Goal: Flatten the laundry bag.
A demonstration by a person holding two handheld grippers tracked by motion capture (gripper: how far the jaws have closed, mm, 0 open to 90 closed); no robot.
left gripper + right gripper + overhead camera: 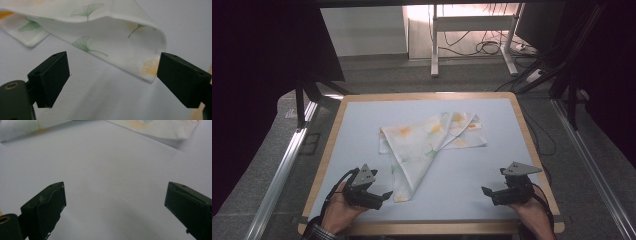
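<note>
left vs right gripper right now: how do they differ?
The left gripper sits right beside the cloth's near corner; the right gripper sits apart from the cloth, over bare mat. The left gripper's jaws frame the cloth's folded corner; the right gripper's frame bare mat. Both are open, holding nothing.

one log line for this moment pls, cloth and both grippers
cloth: folded, near corner beside left gripper | left gripper: open, at cloth corner, not gripping | right gripper: open, over bare table
</note>
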